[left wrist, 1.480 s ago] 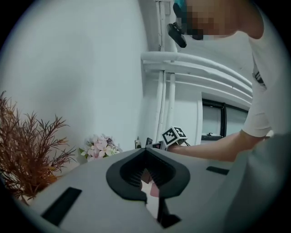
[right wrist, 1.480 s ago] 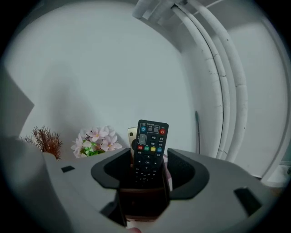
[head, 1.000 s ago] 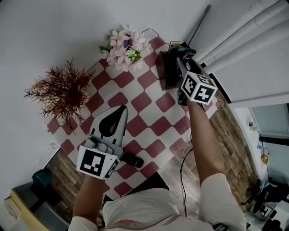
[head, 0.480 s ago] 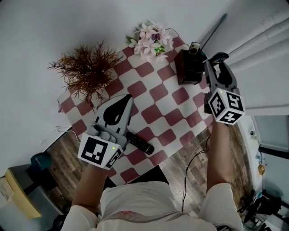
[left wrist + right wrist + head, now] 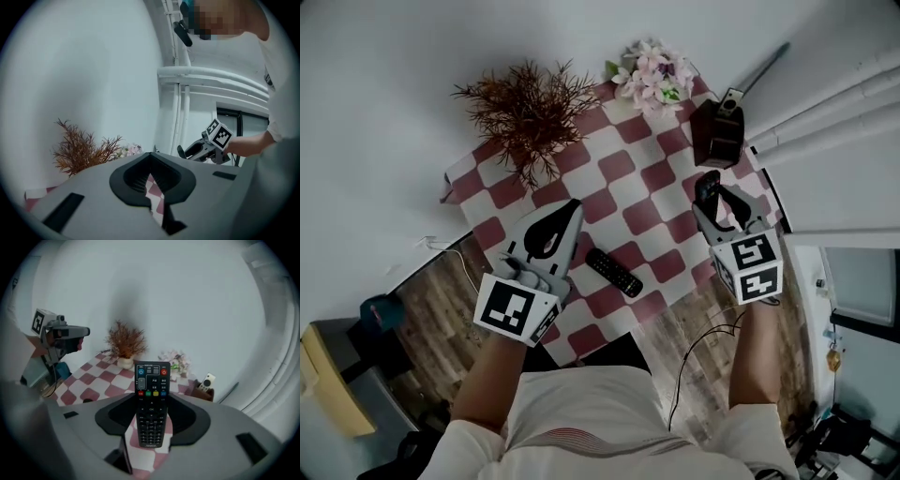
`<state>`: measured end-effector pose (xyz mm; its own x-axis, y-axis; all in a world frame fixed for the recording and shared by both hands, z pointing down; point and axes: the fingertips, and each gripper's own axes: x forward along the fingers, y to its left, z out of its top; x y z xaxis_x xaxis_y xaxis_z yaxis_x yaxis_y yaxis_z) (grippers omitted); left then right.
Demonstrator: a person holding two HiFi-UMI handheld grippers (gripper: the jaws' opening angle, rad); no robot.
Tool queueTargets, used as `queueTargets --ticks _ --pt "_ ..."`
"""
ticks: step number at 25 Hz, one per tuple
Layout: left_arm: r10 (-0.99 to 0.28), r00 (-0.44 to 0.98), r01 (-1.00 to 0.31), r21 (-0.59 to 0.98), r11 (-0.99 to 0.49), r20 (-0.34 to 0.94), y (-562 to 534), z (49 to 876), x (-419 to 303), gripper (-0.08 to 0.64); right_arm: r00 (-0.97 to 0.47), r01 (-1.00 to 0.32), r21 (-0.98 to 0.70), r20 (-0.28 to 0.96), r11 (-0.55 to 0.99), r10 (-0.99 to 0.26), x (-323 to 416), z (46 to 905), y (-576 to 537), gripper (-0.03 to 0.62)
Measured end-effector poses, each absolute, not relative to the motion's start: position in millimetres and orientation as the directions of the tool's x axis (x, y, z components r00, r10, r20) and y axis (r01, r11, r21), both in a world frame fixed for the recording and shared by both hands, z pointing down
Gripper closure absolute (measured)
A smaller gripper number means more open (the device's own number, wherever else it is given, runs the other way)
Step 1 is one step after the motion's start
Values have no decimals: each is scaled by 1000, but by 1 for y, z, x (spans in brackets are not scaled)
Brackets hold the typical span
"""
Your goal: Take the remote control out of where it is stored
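A home-like room was indicated by a checked tablecloth (image 5: 649,180), dried plant (image 5: 525,101) and flowers (image 5: 654,71) ahead of the left gripper (image 5: 570,208), and wood floor (image 5: 431,314) below it.

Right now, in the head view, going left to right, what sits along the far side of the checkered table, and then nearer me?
Far side: dried brown plant → pink flowers → dark holder. Nearer: left claw → black remote lying flat → right claw, gripping a second remote.
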<state>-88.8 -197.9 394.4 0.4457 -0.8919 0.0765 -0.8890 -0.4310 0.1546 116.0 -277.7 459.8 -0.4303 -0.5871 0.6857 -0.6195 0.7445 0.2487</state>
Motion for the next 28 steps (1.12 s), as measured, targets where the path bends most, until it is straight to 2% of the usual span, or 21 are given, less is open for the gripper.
queueTargets --ticks 4,9,21,28 --pt "-895 436 -895 150 -421 88 -180 404 -95 552 -354 -500 194 843 844 -404 84 514 -237 373" --pt "-905 415 -904 158 -397 98 -157 413 -109 552 -120 -329 211 957 921 -263 64 577 -204 373" --pt "-927 363 -923 178 -342 99 -129 420 -133 551 106 -176 87 992 981 -69 42 653 -181 373" --pt "-926 364 -922 182 -343 98 -128 422 -137 551 73 -192 56 996 980 -43 41 665 -181 371"
